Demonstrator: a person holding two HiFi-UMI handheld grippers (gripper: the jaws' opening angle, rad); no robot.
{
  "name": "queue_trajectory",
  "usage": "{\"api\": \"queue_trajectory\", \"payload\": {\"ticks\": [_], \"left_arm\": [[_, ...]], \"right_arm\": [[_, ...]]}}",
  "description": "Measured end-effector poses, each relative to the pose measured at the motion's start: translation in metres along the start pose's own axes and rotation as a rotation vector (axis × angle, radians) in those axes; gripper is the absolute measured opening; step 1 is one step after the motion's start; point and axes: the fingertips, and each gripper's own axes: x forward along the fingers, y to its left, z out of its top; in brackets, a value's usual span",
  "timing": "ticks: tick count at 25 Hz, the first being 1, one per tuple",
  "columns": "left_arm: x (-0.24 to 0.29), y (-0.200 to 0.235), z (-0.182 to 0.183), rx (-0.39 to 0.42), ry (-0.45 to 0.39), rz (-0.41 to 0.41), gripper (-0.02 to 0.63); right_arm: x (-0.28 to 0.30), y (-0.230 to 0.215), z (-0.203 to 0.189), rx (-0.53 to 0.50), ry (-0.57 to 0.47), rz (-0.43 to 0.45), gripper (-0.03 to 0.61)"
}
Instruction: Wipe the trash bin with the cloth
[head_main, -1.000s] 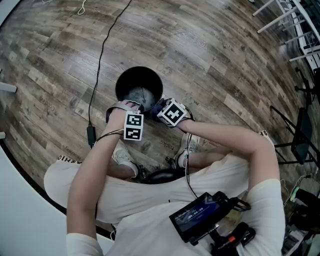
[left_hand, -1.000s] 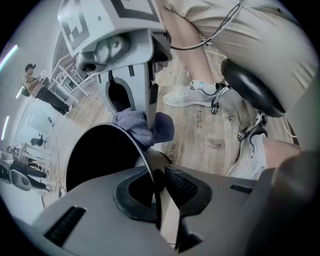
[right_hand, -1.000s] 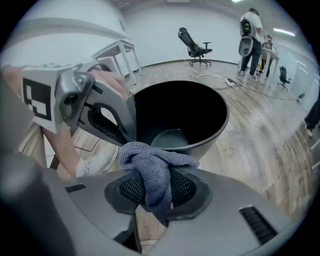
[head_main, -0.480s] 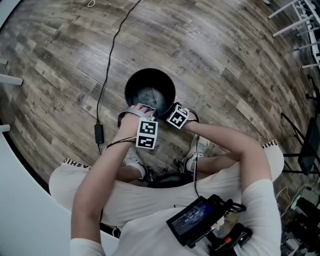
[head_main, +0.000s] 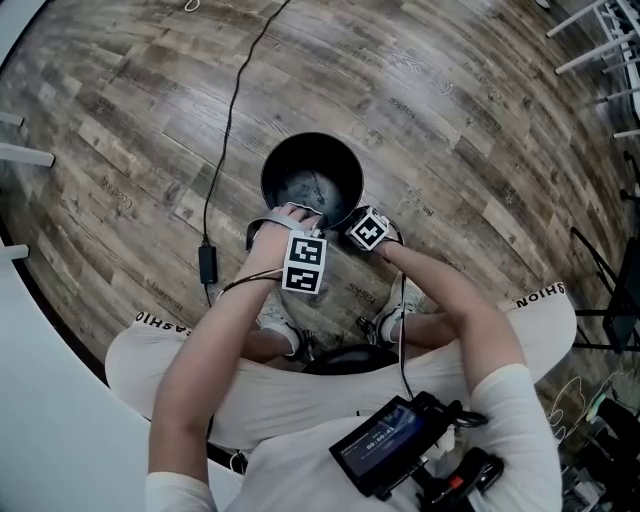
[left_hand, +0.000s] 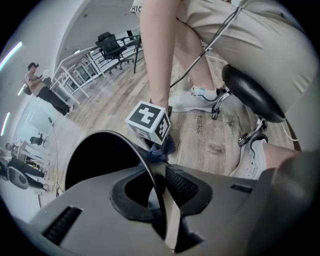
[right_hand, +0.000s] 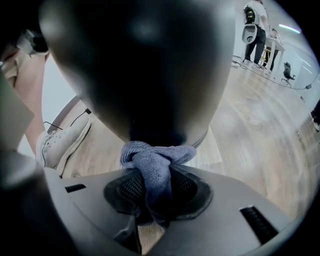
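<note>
The black trash bin (head_main: 340, 158) stands upright on the wooden floor (head_main: 450, 120), with the seated person's shoes just beside its near side. The left tool (left_hand: 161, 175) pinches the near rim of the bin, with one jaw inside the bin and the other outside. The right tool (right_hand: 155, 187) is closed on a blue-grey cloth (right_hand: 152, 162). The cloth is pressed against the bin's outer wall, on its near right side.

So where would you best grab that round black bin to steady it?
By the thin rim of the round black bin, from above, one jaw inside and one outside: the open top leaves that edge free. The left gripper pinches it this way.
</note>
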Motion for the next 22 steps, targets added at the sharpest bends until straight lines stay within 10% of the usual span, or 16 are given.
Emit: {"api": "queue_trajectory", "payload": {"ticks": [5, 22], "left_arm": [[-0.016, 0.006, -0.008, -0.010, -0.003, -0.002, 0.152], [-0.002, -0.024, -0.018, 0.154, 0.075, -0.048, 0.066]], "right_arm": [[-0.060, 0.020, 0.008, 0.019, 0.012, 0.050, 0.106], [-0.160, 0.051, 0.079, -0.094, -0.078, 0.056, 0.106]]}}
